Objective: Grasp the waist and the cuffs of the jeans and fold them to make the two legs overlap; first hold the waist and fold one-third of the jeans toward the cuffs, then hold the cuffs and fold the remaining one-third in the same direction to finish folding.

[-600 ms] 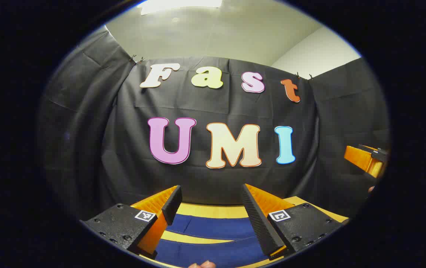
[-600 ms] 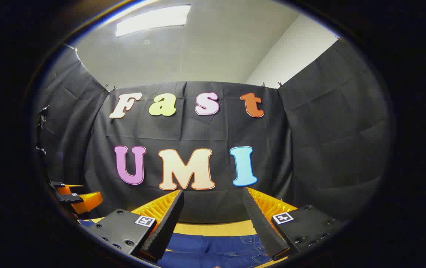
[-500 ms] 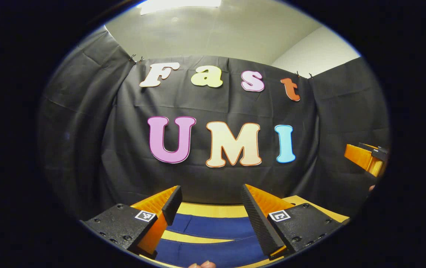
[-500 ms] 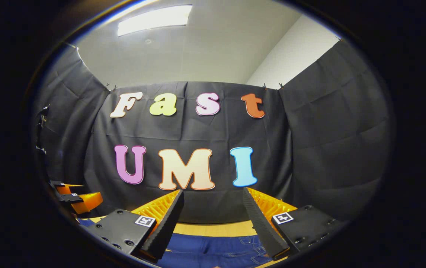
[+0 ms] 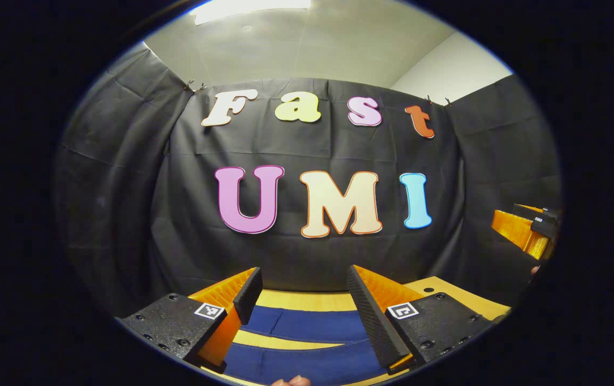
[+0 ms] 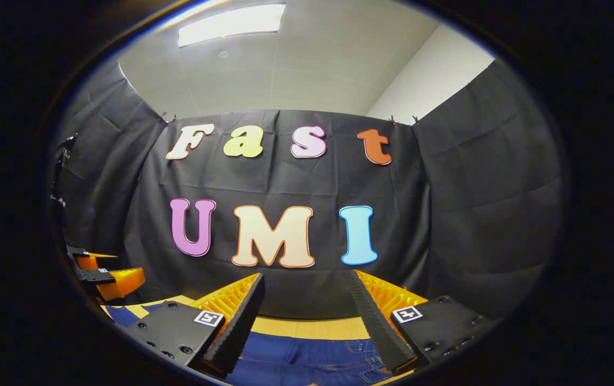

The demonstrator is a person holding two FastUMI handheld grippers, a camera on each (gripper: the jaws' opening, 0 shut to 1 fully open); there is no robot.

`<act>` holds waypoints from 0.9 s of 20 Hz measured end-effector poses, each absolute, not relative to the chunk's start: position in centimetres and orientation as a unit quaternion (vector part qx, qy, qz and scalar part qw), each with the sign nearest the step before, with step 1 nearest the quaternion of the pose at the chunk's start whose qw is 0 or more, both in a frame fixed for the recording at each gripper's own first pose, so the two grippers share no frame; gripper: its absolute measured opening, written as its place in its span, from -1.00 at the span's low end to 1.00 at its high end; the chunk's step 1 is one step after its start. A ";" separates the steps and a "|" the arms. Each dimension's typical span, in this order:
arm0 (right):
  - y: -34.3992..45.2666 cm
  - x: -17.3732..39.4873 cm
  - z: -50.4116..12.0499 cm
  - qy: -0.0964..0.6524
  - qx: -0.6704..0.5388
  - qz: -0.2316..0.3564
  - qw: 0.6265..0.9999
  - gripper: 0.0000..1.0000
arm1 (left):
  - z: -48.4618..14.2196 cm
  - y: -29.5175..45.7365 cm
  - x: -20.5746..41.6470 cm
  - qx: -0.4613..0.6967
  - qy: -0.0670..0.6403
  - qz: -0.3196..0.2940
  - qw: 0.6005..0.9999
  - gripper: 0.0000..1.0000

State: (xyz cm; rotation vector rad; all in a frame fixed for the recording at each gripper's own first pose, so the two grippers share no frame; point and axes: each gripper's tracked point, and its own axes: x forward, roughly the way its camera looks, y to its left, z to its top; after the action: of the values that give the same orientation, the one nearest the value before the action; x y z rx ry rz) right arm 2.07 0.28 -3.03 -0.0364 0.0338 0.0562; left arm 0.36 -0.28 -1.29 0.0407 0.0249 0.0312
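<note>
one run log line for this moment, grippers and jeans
left gripper: open, above the legs | right gripper: open, above the waist end | jeans: flat on table, unfolded, ungrasped

Black cloth wall (image 6: pixel 478 214) hangs on three sides; above it a white ceiling (image 6: pixel 296 69) with one bright lamp (image 6: pixel 231 24); below, a yellow desk (image 5: pixel 307 300).
</note>
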 end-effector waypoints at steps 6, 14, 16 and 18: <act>-0.4 3.5 -3.8 0.019 -0.014 0.042 0.999 0.96 | -2.1 -0.2 0.8 0.027 0.018 0.023 0.999 0.86; -3.0 5.1 -4.9 0.023 -0.014 0.057 0.998 0.93 | -4.0 0.7 0.9 0.010 0.039 0.064 0.997 0.86; -3.7 5.1 -5.3 0.024 -0.013 0.061 0.998 0.93 | -4.4 1.5 0.7 0.041 0.047 0.049 0.997 0.89; -4.2 5.1 -5.8 0.022 -0.009 0.067 0.997 0.93 | -5.3 3.8 0.0 0.100 0.070 0.043 0.992 0.90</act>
State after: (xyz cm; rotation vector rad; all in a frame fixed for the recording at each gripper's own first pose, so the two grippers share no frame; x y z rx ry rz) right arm 5.08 -4.18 -5.83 -0.0171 0.0437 0.1340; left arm 0.00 3.85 -5.32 0.2008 0.1402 0.0866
